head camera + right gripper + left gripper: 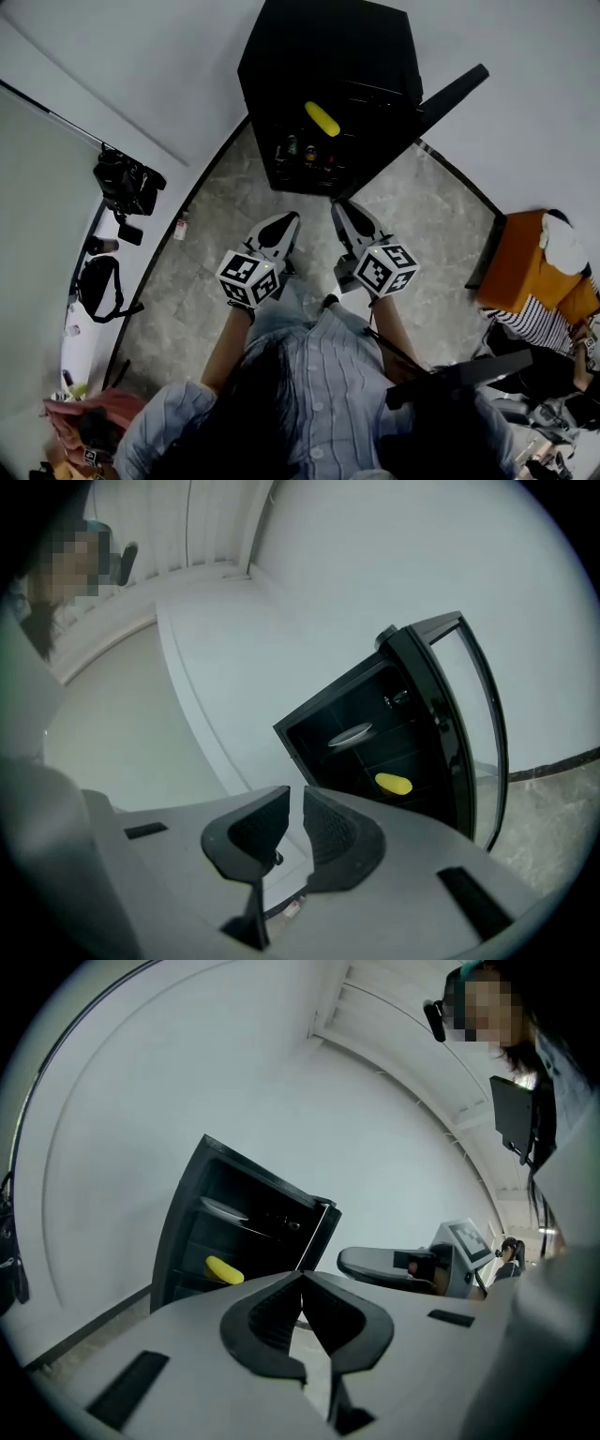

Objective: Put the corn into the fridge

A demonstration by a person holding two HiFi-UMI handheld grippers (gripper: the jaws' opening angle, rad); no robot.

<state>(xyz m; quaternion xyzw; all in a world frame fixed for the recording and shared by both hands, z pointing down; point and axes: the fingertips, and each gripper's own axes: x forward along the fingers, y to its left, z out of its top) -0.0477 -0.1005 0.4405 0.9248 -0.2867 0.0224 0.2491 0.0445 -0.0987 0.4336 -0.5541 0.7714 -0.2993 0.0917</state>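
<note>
The yellow corn [322, 118] lies on a shelf inside the black fridge [328, 56], whose door [450, 94] stands swung open to the right. Both gripper views show the corn [223, 1270] [394, 784] deep in the fridge, well ahead of the jaws. My left gripper [289, 219] hangs over the floor in front of the fridge; its tips [302, 1276] meet, shut and empty. My right gripper [340, 208] is beside it, jaws [296, 794] drawn together to a thin slit with nothing between them.
A white plate [352, 734] sits on the shelf above the corn, and bottles [302, 150] stand low in the fridge. Black bags [127, 183] lie along the left wall. An orange seat [523, 267] and a person in stripes are at the right.
</note>
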